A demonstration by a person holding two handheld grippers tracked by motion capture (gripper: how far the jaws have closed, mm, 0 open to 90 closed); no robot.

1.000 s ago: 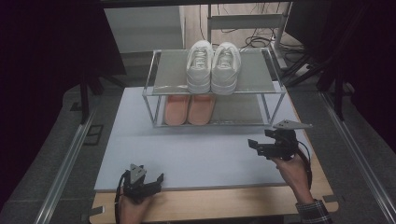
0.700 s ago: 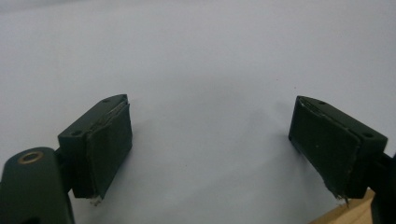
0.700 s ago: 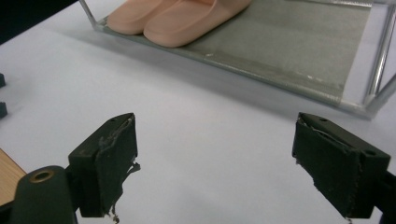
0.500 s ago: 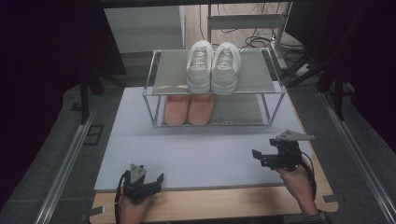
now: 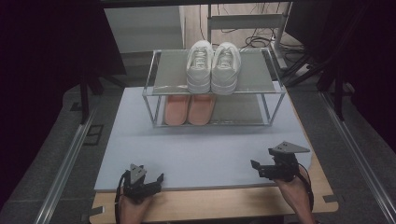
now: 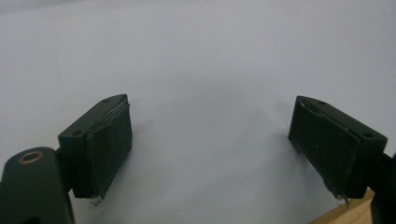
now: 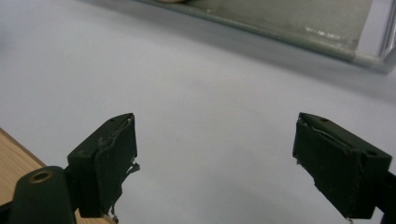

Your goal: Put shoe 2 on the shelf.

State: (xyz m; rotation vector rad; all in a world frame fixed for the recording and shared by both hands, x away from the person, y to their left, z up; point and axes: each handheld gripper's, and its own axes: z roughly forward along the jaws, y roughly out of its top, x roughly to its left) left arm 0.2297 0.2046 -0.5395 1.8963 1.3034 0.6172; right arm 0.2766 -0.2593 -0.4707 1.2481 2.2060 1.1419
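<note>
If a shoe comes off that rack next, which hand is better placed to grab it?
Probably the right gripper: open, empty, slightly nearer the rack. The left gripper, also open, sits at the mat's near edge.

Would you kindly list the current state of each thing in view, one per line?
left gripper: jaws open, empty, low over the mat's near edge.
right gripper: jaws open, empty, above the mat.
white sneakers: paired side by side, upright on the rack's top shelf.
pink shoes: paired side by side on the lower shelf.
shoe rack: standing at the mat's far end.
</note>
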